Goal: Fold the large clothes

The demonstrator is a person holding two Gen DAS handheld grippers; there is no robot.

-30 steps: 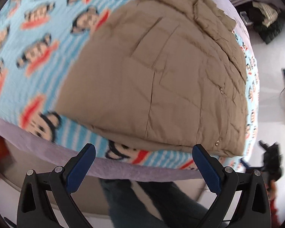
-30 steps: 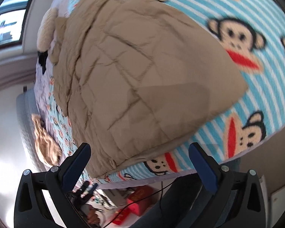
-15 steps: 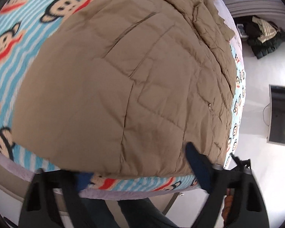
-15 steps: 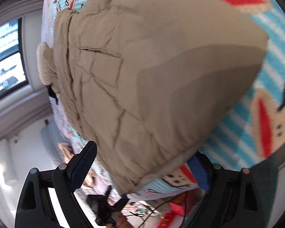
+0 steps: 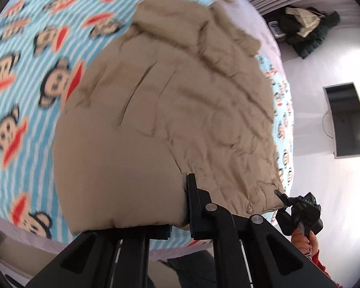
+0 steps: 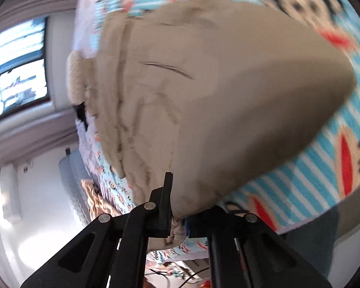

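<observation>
At bed edge, left gripper and right gripper, jaws just closed, each pinch the tan quilted jacket's near hem, presumably to fold it over on the monkey-print striped blanket.

The right tool has just been closing, and its jaws now stand clamped on the near hem of the tan quilted jacket, with a wad of fabric bunched between them. The jacket fills most of the view and lies spread on the bed, which carries a blue-and-white striped blanket printed with cartoon monkey faces. A slit pocket marks the jacket's upper surface. A cream fleece trim shows at the jacket's far end. A window occupies the upper left. A tan knitted item lies at the bed's left edge. The view is motion-blurred.
</observation>
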